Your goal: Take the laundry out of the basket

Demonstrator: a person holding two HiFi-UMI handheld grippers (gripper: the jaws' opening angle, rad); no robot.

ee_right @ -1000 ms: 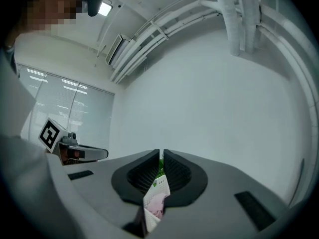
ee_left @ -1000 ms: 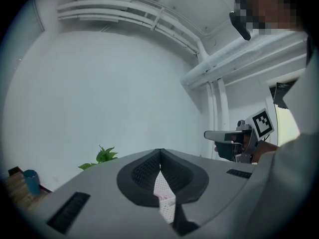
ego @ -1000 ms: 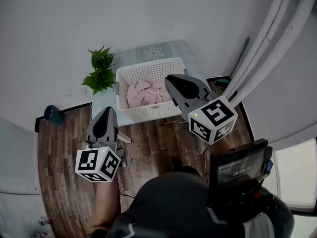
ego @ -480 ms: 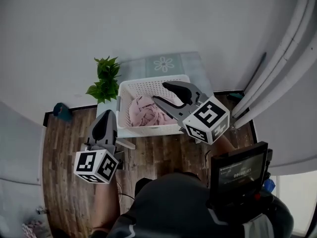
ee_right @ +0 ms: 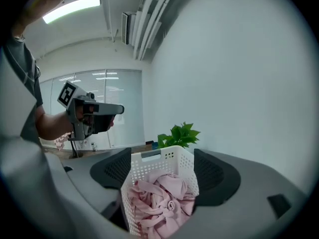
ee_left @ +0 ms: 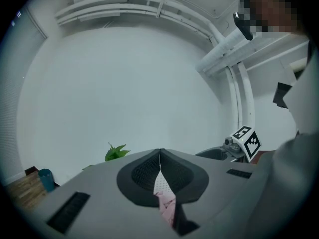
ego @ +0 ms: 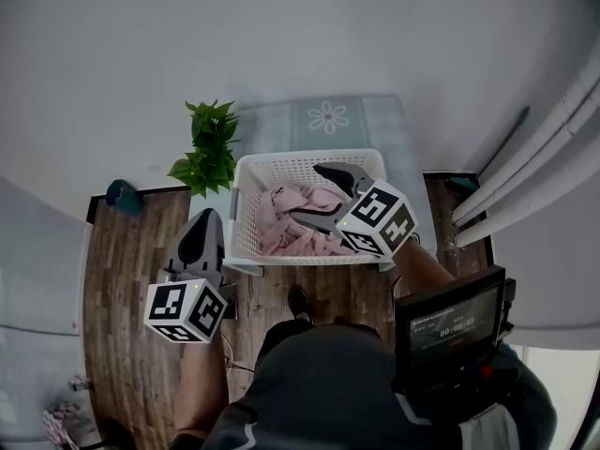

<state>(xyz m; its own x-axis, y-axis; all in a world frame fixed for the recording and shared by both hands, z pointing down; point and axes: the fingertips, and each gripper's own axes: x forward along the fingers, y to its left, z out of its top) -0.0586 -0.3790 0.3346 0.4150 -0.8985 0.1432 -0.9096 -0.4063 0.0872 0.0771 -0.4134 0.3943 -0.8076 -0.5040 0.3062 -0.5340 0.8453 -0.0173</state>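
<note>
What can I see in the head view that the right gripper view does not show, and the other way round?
Only the head view shows the flower-patterned mat behind the basket and the small screen at the person's chest. Only the right gripper view shows the ceiling light and the glass wall of the room. Both show the white basket, the pink laundry in it, the green plant beside it, and the left gripper.

left gripper (ee_left: 160,152): fingers (ee_left: 142,173) together | plant (ee_left: 116,152) behind, left | pink laundry (ee_left: 167,206) seen below tips
</note>
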